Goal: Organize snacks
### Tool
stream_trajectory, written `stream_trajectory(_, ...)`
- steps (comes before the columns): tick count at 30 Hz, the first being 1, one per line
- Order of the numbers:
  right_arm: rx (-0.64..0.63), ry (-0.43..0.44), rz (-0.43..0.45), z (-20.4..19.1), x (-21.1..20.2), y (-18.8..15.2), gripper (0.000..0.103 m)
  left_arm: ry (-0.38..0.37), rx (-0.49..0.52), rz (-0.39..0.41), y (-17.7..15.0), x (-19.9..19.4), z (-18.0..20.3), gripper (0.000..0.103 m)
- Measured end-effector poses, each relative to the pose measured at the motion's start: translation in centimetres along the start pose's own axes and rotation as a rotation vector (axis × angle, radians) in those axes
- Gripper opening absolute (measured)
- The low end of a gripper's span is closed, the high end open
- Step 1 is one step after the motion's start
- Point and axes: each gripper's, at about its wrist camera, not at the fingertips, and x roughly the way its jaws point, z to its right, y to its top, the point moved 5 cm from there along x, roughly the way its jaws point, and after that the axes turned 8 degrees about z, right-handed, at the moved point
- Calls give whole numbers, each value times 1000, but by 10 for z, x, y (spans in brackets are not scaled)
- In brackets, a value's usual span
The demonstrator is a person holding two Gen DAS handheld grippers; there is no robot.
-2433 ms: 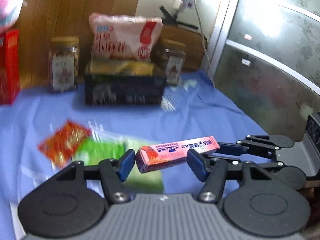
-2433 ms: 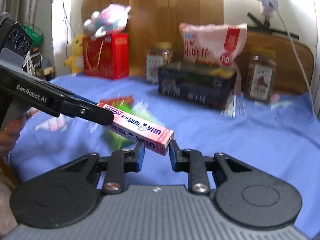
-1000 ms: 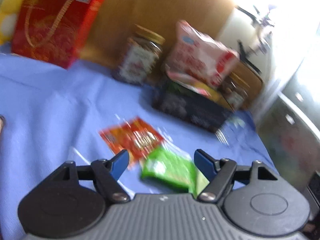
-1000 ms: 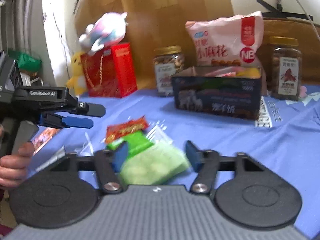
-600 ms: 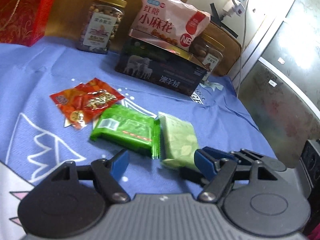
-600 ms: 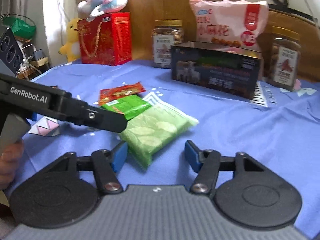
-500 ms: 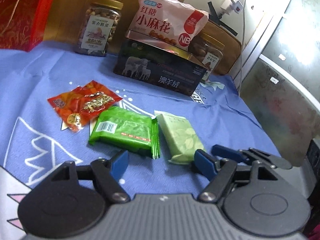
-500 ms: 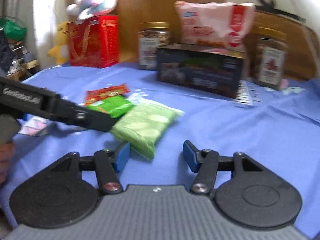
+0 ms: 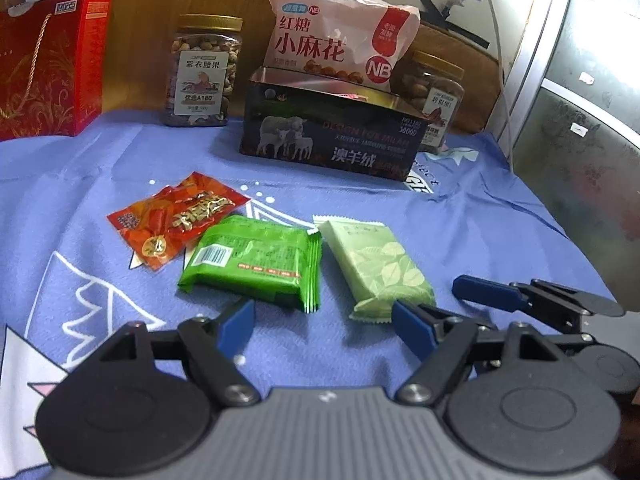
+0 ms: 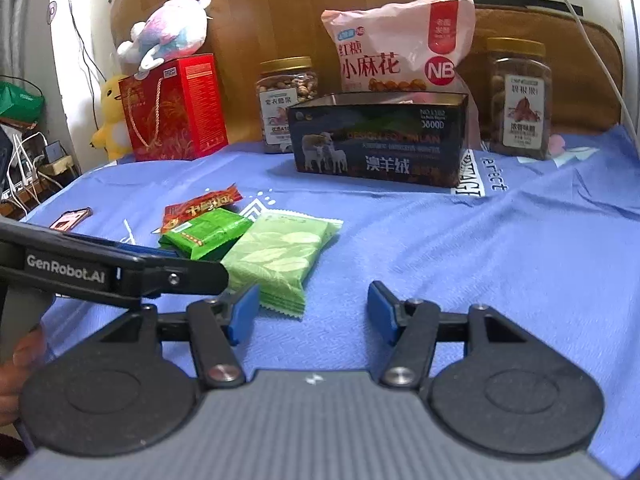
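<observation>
A blue cloth (image 9: pixel 460 216) covers the worktop and carries everything. At its back stands a dark tin box (image 9: pixel 332 132) printed with sheep, open at the top, with a pink snack bag (image 9: pixel 336 40) leaning behind it and a nut jar (image 9: pixel 202 72) to its left.

Three small snack packs lie in a row in front of the box: a red packet (image 9: pixel 176 218), a dark green packet (image 9: pixel 256 260) touching its corner, and a pale green packet (image 9: pixel 376 266) just beside that.

The left gripper (image 9: pixel 325 326) has its fingers spread wide with nothing between them; they have just been opening further. They stand short of the dark green and pale green packets, above the cloth, touching neither.

The right gripper (image 10: pixel 313 308) also has its fingers apart and holds nothing; its left pad sits just beside the near end of the pale green packet, and whether it touches cannot be told.

Only the right wrist view shows a red gift bag (image 10: pixel 176 108) whole, with a plush toy (image 10: pixel 168 36) on top, a yellow duck toy (image 10: pixel 112 120), and the full second jar (image 10: pixel 520 96) right of the box. The left wrist view alone shows a frosted glass panel (image 9: pixel 584 140) at the right edge.
</observation>
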Motion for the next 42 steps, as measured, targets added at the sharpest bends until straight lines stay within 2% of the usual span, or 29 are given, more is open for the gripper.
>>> stream_trajectory(18, -2, 1, 8, -1, -1, 0, 66, 46, -23, -39, -1, -3, 1, 84)
stream_trajectory(25, -1, 1, 10, -1, -1, 1, 69, 37, -24, -45, -2, -2, 2, 90)
stream_trajectory(38, -1, 2, 6, -2, 0, 1, 69, 19, -18, -29, -2, -4, 0, 91)
stream_trajectory(42, 7, 5, 1, -1, 1, 1, 69, 1, -13, -9, -2, -7, -3, 96)
